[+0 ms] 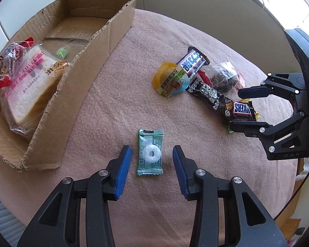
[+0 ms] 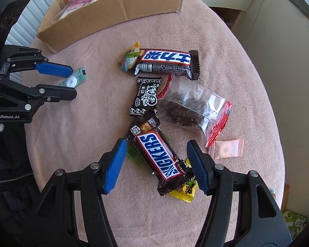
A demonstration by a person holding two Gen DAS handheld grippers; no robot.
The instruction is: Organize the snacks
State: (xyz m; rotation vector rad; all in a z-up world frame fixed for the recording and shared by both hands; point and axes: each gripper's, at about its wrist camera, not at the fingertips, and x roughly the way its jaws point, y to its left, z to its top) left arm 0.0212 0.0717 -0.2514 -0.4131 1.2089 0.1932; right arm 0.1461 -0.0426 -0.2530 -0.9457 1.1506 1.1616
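left gripper [image 1: 152, 154] spread wide, straddling the green mint candy [image 1: 150, 152], which lies flat on the pink cloth [image 1: 113, 103] just off the near corner of the cardboard box [image 1: 96, 47]. the wrapper's long axis runs along the fingers, pointing away from the wrist, so the pads [image 1: 124, 170] face its long edges and a squeeze would catch it across the narrow width. neither pad looks to be touching it yet

right gripper [image 2: 156, 162] also spread, holding nothing, jaws either side of the snickers bar [image 2: 161, 156] at the pile end farthest from the box. the bar lies skewed across the gap (not square to the fingers), one end close to the right pad, resting on a yellow candy [image 2: 185, 191] and a green wrapper [image 2: 134, 156]

box already holds a bagged bread slice [image 1: 28, 86] and a small green sweet [image 1: 61, 53]. left on the cloth beyond the snickers, towards the box: black candy [image 2: 144, 96], big chinese-label snickers [image 2: 166, 63], jelly cup [image 2: 128, 59], clear bag of dark snack [image 2: 191, 107], pink sachet [image 2: 226, 149]

judgement: left arm is nearer the box and better lined up, so the mint is the likely next pick; task looks early, most snacks not yet boxed
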